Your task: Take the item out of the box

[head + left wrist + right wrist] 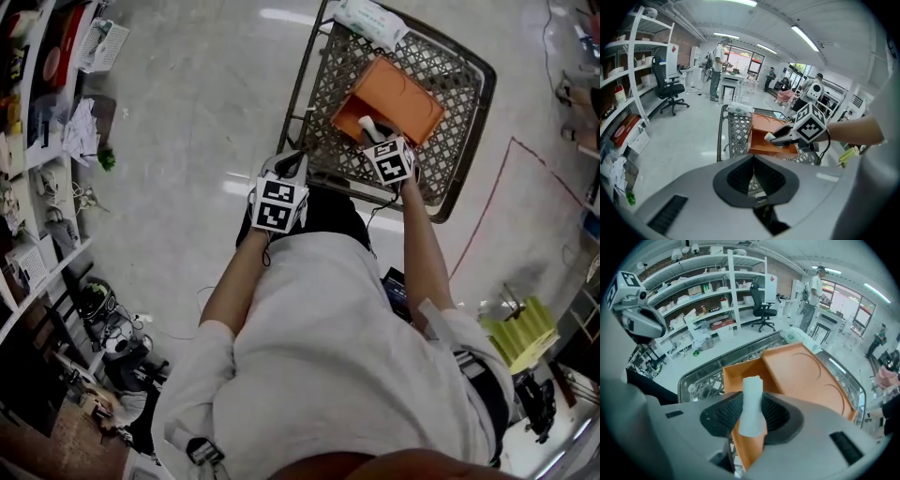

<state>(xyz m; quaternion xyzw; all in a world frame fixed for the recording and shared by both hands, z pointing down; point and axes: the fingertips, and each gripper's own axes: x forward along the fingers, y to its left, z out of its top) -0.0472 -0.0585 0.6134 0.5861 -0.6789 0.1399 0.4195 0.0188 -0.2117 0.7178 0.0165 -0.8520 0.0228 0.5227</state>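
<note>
The item [751,401] is a small white roll or tube, pinched at its middle by the right gripper [751,417]. It narrows where the pads [725,414] press it, so I judge it soft and light, something that gives under a squeeze and will not crack. A hold at the waist suits it, since both ends stick out evenly and it should not swing. Too hard a squeeze might let it bend or slide out.

It stands just over the open orange box [733,373], which lies in the cart [701,380] with its lid [806,373] folded back. Whether its lower end is clear of the box rim is hard to tell from these angles; it looks about level with it.

In the head view the right arm reaches forward and down over the cart's near edge, gripper [378,139] pointing into the box [398,94]. The left gripper [289,169] hangs back at the cart's near corner, arm bent close to the body, its jaws pressed together on nothing
</note>
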